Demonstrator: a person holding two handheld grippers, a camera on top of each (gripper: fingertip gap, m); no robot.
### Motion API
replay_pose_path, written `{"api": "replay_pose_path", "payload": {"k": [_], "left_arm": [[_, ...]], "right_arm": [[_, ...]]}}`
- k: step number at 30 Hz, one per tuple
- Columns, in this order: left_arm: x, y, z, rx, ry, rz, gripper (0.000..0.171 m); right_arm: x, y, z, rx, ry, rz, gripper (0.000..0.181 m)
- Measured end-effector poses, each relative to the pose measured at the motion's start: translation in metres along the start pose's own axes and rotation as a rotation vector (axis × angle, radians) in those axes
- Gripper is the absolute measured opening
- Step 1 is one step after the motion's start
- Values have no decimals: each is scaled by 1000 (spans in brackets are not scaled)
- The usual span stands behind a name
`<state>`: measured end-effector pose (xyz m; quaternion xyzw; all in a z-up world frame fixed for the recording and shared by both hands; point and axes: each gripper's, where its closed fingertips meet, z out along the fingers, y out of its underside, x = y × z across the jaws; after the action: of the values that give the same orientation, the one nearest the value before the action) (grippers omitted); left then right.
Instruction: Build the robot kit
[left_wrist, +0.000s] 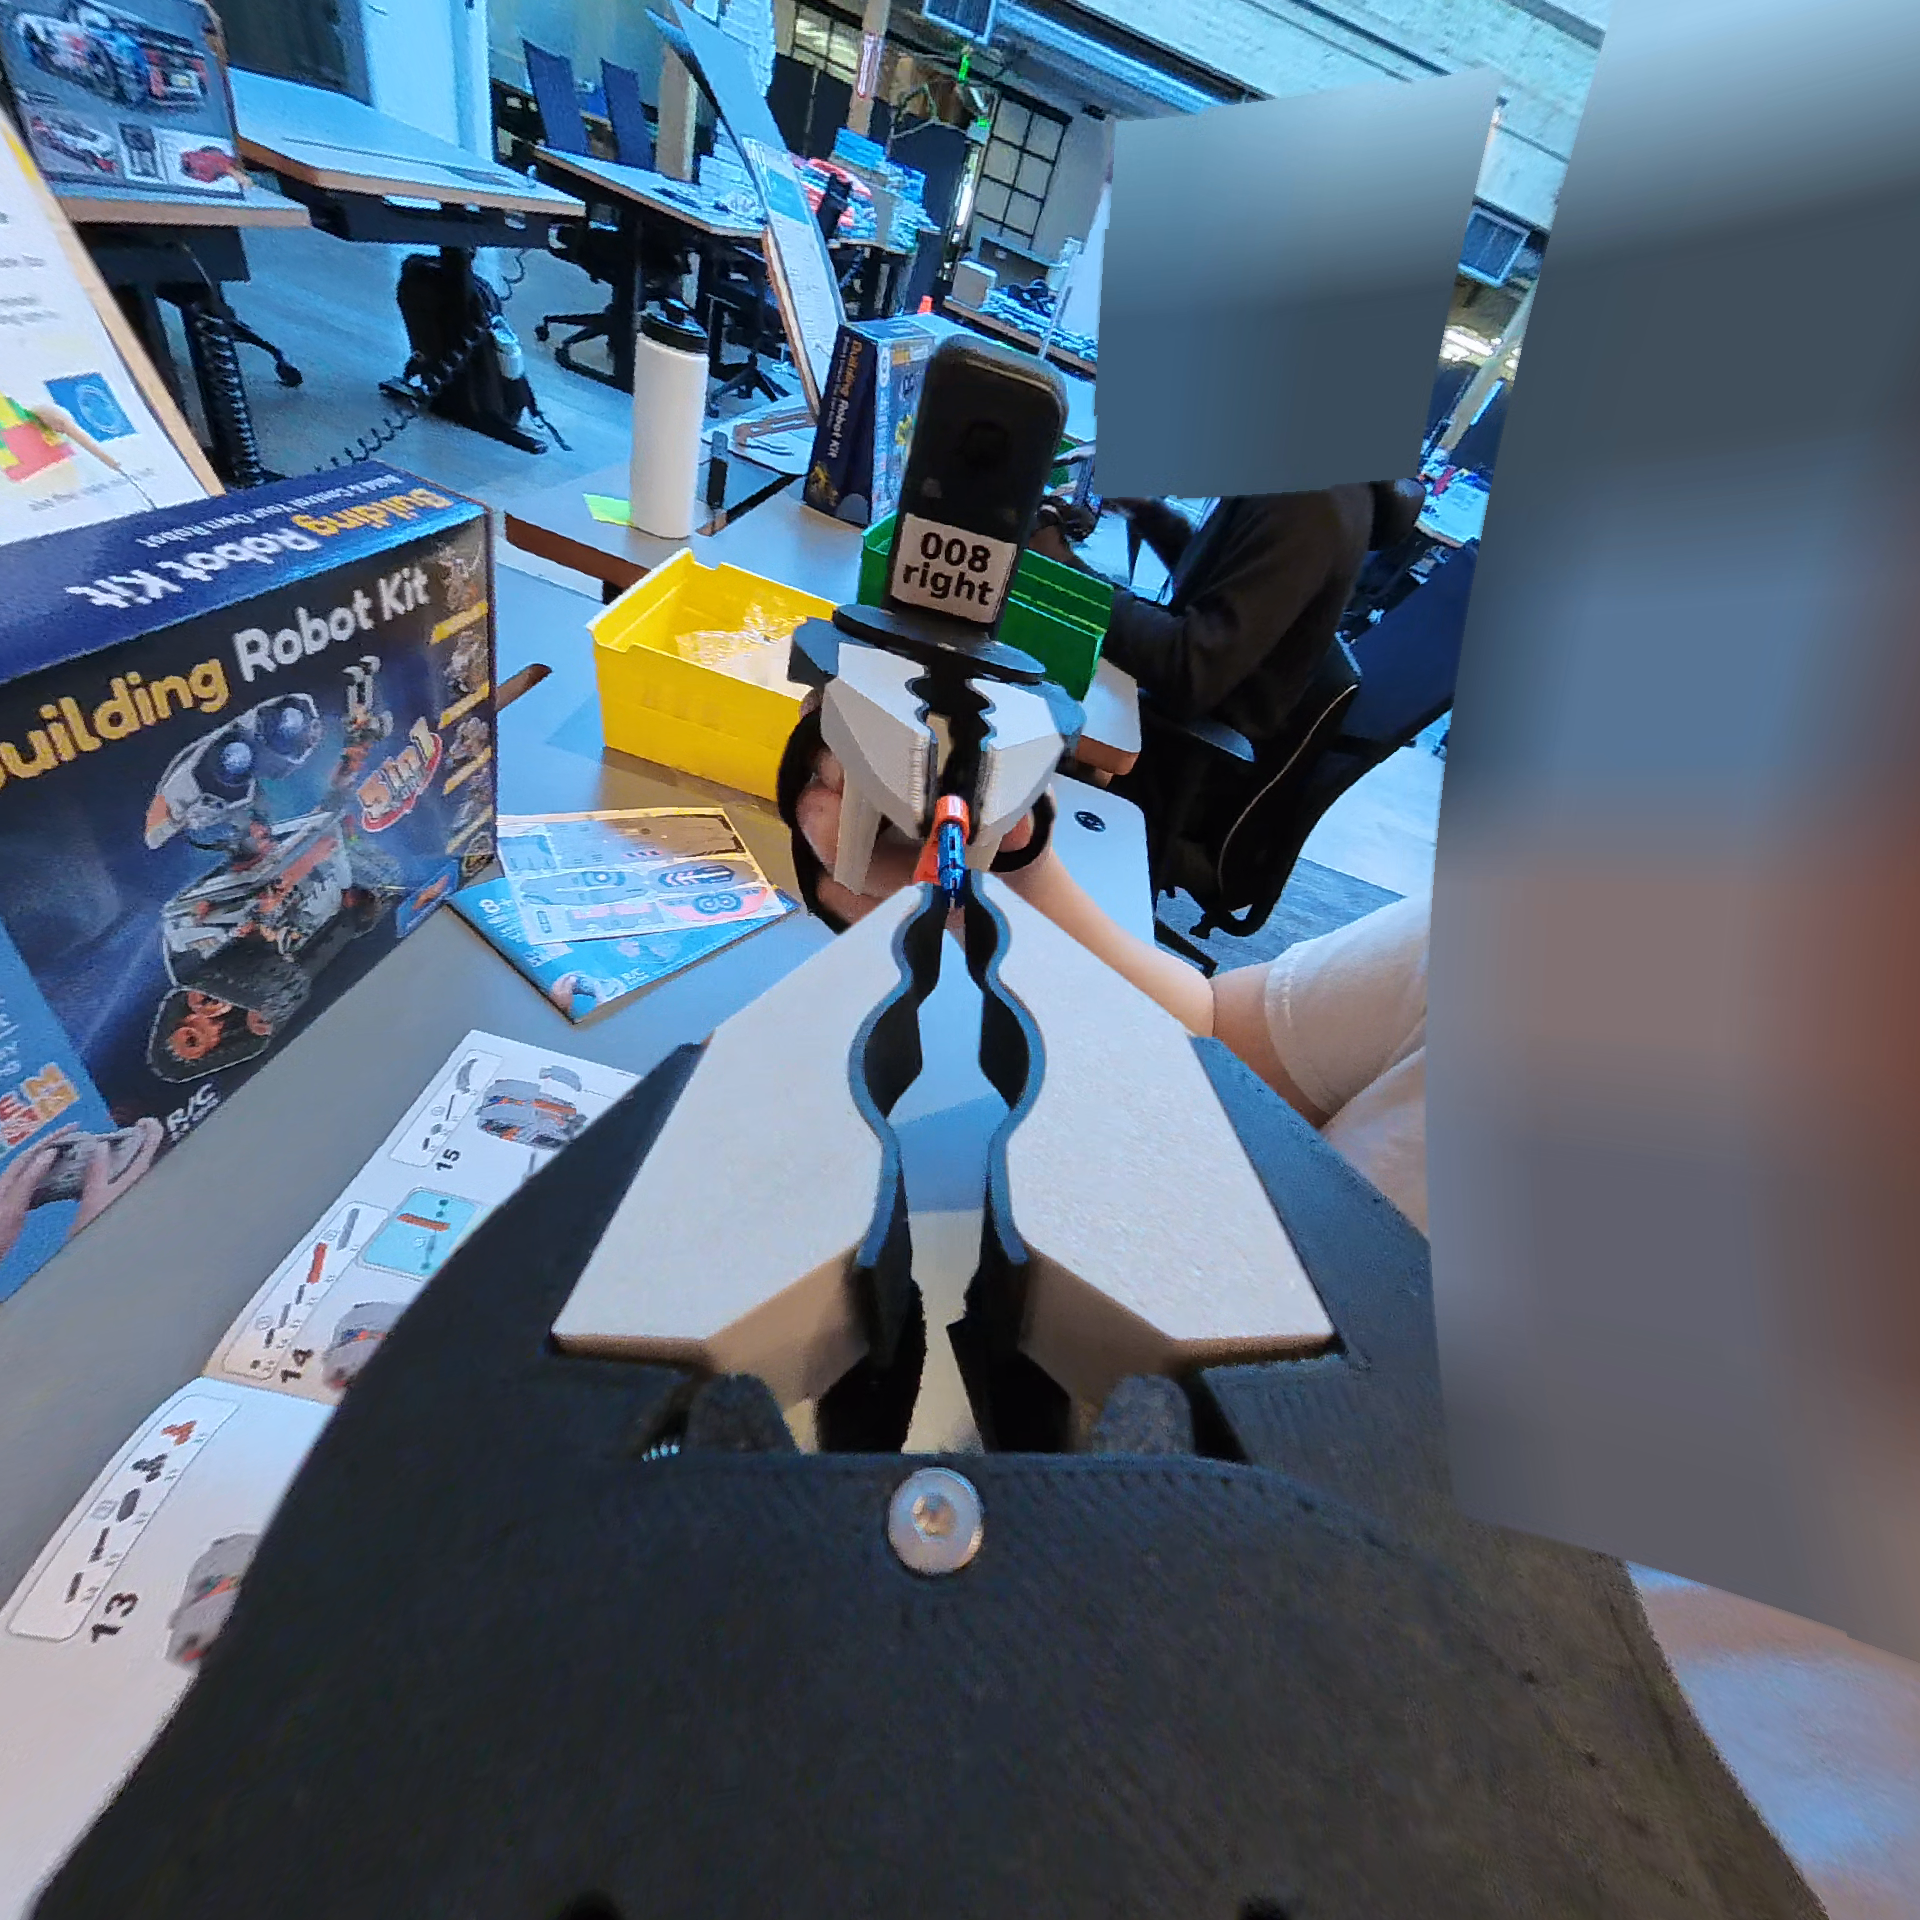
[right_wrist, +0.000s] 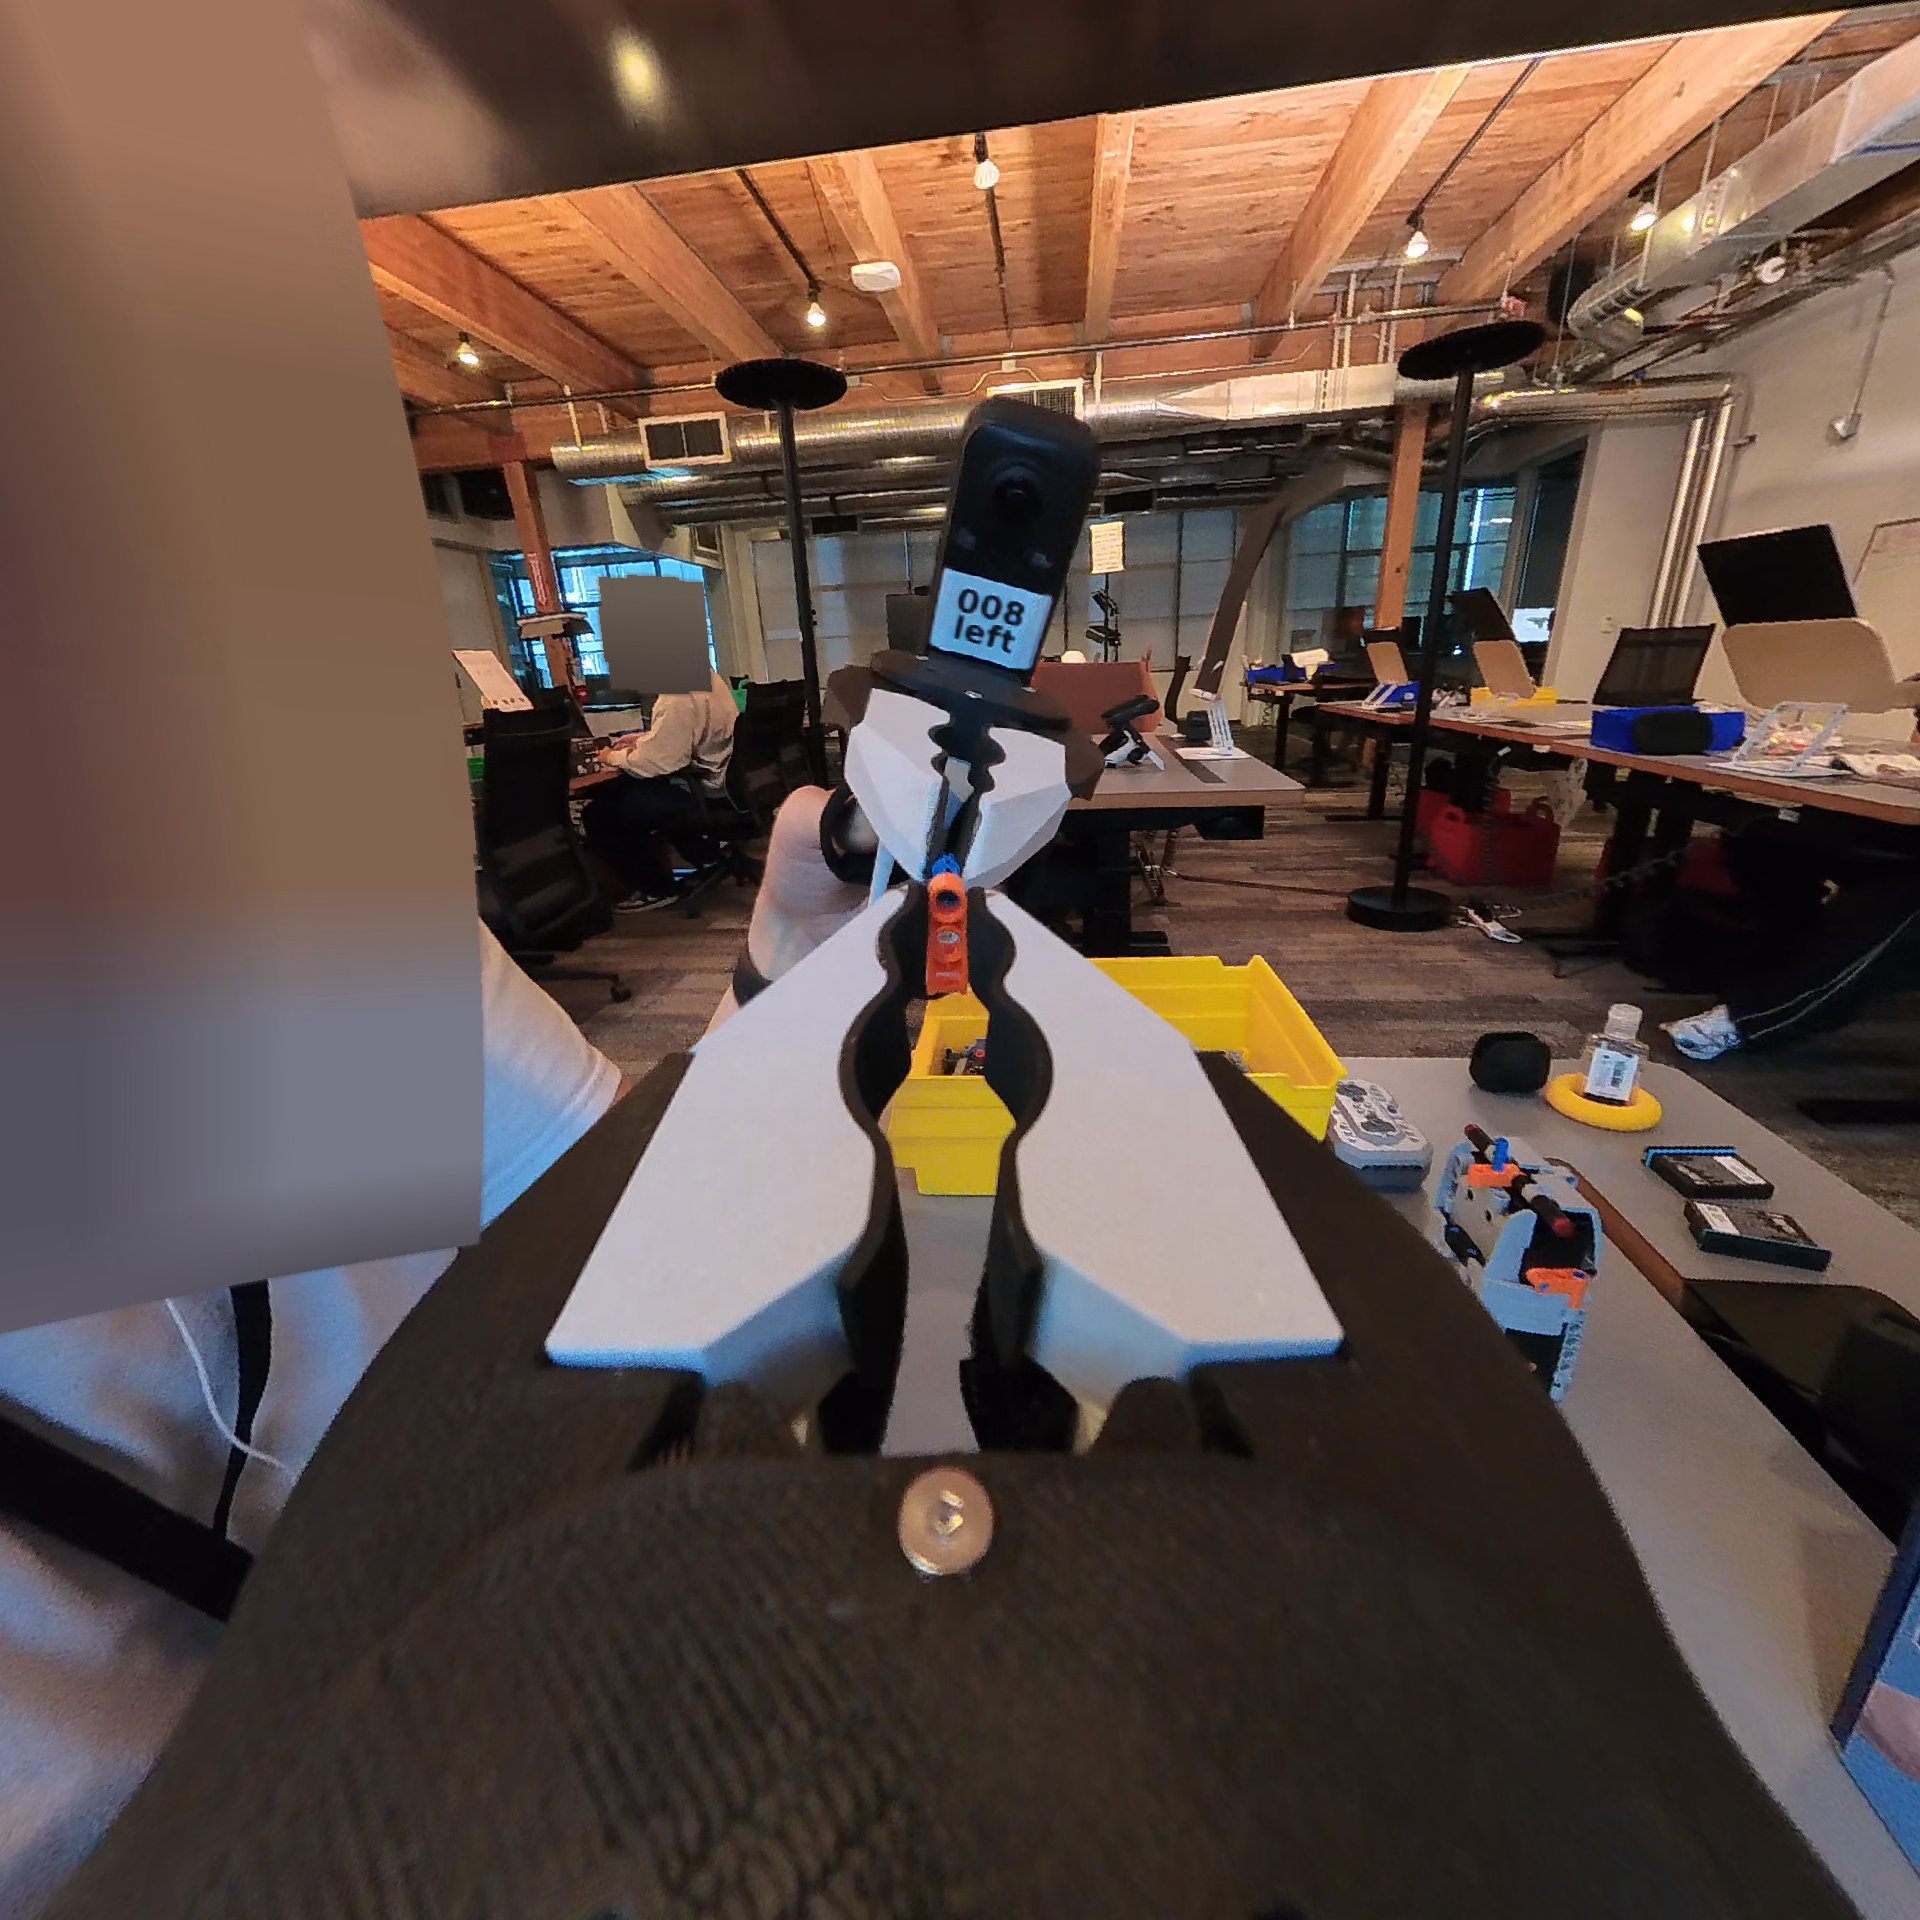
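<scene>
My left gripper (left_wrist: 951, 899) and right gripper (right_wrist: 945, 930) are held up above the grey table (left_wrist: 125, 1278), tip to tip. The left gripper is shut on a small blue pin (left_wrist: 945, 864), which also shows in the right wrist view (right_wrist: 943, 864). The right gripper is shut on a short orange beam with holes (right_wrist: 945, 951), which also shows in the left wrist view (left_wrist: 952, 814). The pin's end meets the end of the orange beam. Each view shows the other gripper facing it: the right gripper (left_wrist: 954, 795) and the left gripper (right_wrist: 951, 844).
A blue robot kit box (left_wrist: 239, 748), instruction sheets (left_wrist: 416, 1195), a sticker sheet (left_wrist: 634, 873), a yellow bin (left_wrist: 686, 665) and a green bin (left_wrist: 1060, 603) are on the table. To the right lie a part-built grey model (right_wrist: 1517, 1236), a grey controller (right_wrist: 1377, 1132) and a small bottle (right_wrist: 1605, 1065). My two grippers' fingertips are within a few centimetres of each other. Both grippers' tips are roughly 35 cm from the part-built grey model (right_wrist: 1517, 1236).
</scene>
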<state>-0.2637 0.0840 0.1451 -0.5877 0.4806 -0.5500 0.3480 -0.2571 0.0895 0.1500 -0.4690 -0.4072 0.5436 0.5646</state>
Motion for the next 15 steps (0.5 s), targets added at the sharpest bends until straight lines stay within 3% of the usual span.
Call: {"api": "replay_pose_path", "payload": {"k": [15], "left_arm": [[-5,8,2,-45,-19,-8,2]], "right_arm": [[1,9,-2,-32,-4,-72,6]]}}
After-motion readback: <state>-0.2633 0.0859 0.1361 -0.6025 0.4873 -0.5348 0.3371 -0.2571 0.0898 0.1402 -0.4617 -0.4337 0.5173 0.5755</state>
